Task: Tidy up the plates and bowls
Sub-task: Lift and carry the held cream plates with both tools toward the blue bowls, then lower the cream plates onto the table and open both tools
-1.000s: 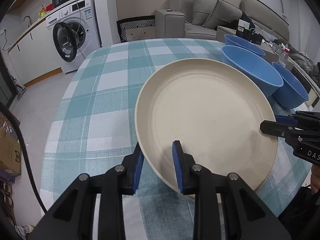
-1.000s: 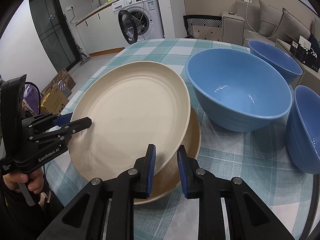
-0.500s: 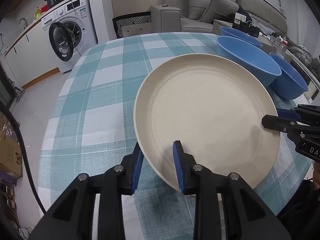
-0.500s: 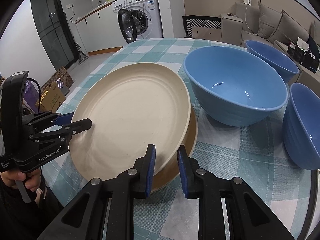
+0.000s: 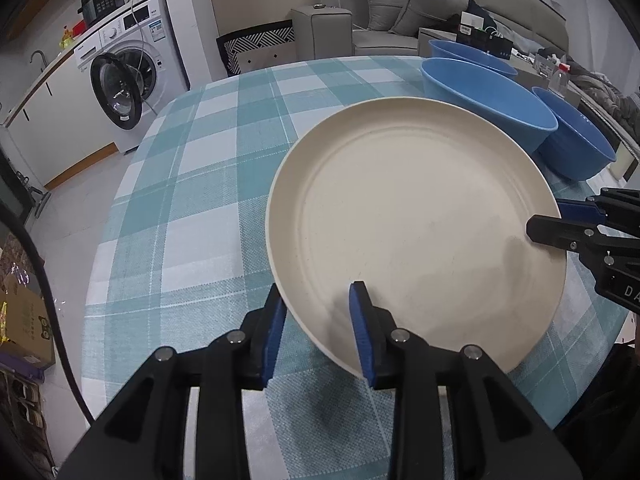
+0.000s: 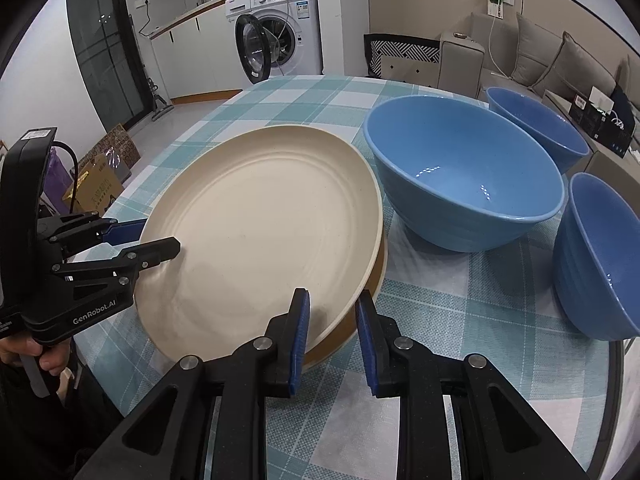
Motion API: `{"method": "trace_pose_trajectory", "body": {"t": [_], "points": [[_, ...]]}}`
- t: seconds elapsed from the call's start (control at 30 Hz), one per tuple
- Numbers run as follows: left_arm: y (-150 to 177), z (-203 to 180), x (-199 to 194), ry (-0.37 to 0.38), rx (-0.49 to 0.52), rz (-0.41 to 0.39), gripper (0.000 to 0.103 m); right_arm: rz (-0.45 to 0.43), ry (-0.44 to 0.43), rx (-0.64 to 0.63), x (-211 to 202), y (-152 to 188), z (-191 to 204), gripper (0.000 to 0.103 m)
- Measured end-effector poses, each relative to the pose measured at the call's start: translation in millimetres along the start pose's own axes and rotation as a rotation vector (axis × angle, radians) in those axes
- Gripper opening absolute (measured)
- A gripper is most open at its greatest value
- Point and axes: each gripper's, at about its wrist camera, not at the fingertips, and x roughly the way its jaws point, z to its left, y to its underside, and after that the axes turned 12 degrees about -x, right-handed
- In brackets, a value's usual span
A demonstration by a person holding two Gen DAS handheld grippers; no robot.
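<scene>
The counter (image 6: 280,96) is being covered by a teal and white checked cloth (image 5: 192,200). A tan lower plate (image 6: 360,316) is being carried directly on the cloth, under a cream plate (image 6: 260,224). Three blue bowls are also being borne on it: a large bowl (image 6: 460,176), a far bowl (image 6: 536,124) and a near bowl (image 6: 600,256).

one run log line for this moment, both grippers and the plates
left gripper: opening, top plate rim between pads | right gripper: straddles plate rims | top plate rests on lower plate | three blue bowls unstacked
</scene>
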Motion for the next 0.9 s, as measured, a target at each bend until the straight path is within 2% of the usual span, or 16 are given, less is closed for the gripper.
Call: {"method": "trace_pose_trajectory", "body": {"t": [0.23,0.4,0.8,0.9], "points": [[2.2,-5.7,1.1,-0.016,0.033,0.006,0.034,0.006,0.028,-0.022,0.2,1.7,4.1,0.028],[4.2,-8.1,1.8,-0.026,0.053,0.009,0.036,0.011,0.052,-0.038,3.7,1.8,5.8,0.037],[4.4,-7.3,1.3,-0.029,0.067,0.011,0.038,-0.011,0.086,-0.048,2.3,3.0,3.5,0.038],[4.2,-7.3,1.6,-0.021,0.060,0.011,0.038,-0.050,0.105,-0.055,-5.1,1.5,4.0,0.038]]}}
